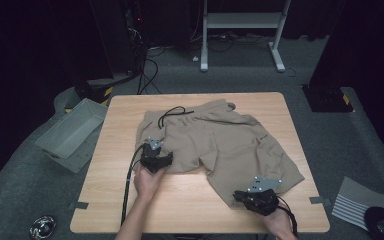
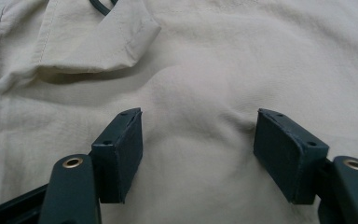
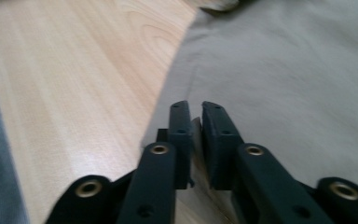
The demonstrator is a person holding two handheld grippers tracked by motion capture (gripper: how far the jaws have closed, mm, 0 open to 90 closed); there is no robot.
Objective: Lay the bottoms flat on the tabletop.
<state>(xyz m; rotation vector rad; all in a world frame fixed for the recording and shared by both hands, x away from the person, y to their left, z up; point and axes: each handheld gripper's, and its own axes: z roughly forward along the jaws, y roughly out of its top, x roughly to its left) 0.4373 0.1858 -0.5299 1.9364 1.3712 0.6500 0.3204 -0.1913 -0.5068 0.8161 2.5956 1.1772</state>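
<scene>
A pair of beige shorts [image 1: 215, 140] lies spread on the wooden table [image 1: 190, 200], with its black drawstring [image 1: 172, 112] looped at the waistband on the far side. My left gripper [image 1: 166, 160] rests on the left leg of the shorts. Its jaws stand wide apart over flat cloth [image 2: 214, 70], with nothing pinched at the left gripper [image 2: 198, 135]. My right gripper [image 1: 238, 196] is at the near hem of the right leg. In the right gripper view its jaws are almost together on a thin edge of the shorts [image 3: 284, 60] at the right gripper [image 3: 195, 112].
A grey bin [image 1: 70, 132] sits on the floor left of the table. A white desk frame [image 1: 242, 25] and cables stand at the back. Striped paper [image 1: 360, 205] lies on the floor at the right. Bare wood [image 3: 74, 70] runs along the table's near edge.
</scene>
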